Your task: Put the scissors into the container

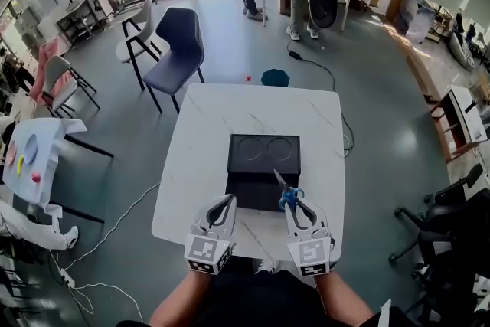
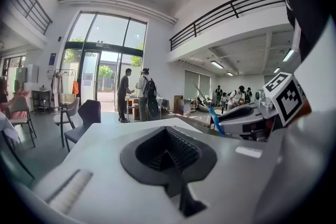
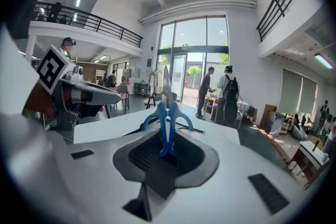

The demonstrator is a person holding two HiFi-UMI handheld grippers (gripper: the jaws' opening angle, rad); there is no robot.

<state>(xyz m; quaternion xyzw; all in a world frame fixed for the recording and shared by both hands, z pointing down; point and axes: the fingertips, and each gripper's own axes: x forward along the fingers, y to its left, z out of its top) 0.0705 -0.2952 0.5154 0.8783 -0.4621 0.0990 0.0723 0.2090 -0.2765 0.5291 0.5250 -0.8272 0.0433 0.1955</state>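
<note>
My left tool (image 1: 227, 203) is closed on nothing, and beside it my right tool (image 3: 167, 150) is clamped on the blue handles of the scissors (image 3: 167, 122), light, stiff and slick, I judge, so best held there, blades pointing out over the near edge of the black container (image 1: 253, 155) on the counter (image 1: 197, 165)

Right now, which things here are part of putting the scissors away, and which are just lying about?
Job: scissors, held in the right gripper; black container on the table.
Lying about: dark chair, white chair, teal object on the floor, floor cable.
</note>
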